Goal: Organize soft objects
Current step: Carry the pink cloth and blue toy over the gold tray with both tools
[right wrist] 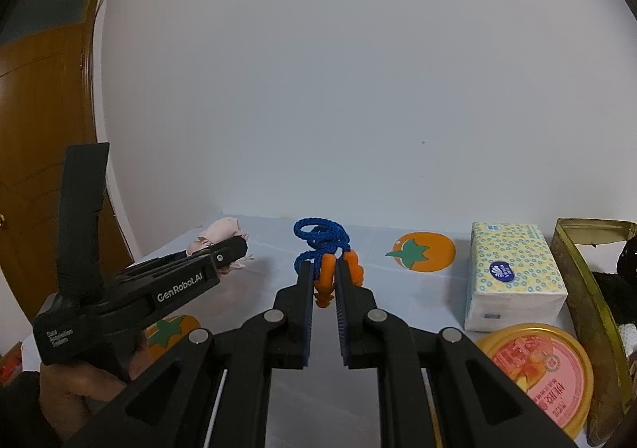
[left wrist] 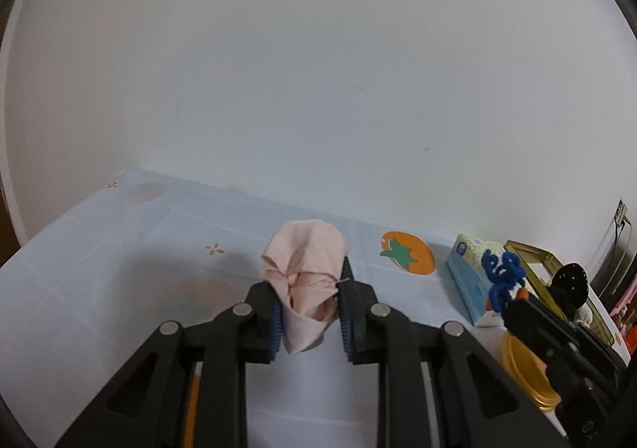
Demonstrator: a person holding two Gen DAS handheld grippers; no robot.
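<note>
My left gripper (left wrist: 306,277) is shut on a bunched pink cloth (left wrist: 304,249), which it holds above the pale blue tablecloth (left wrist: 119,269). In the right wrist view the same gripper (right wrist: 235,249) comes in from the left, the pink cloth (right wrist: 219,231) at its tip and a hand around its grip. My right gripper (right wrist: 322,267) is shut on a blue braided cord (right wrist: 320,235) with orange end pieces (right wrist: 327,281) wedged between its fingers. That cord (left wrist: 499,273) also shows at the right of the left wrist view, at the tip of the right gripper (left wrist: 513,304).
A tissue pack (right wrist: 513,273) stands at the right, beside an open gold tin (right wrist: 577,289) with dark things inside. A round yellow can with a pink label (right wrist: 545,368) lies in front. Orange fruit prints (right wrist: 422,251) mark the cloth. White wall behind, wooden door (right wrist: 40,129) left.
</note>
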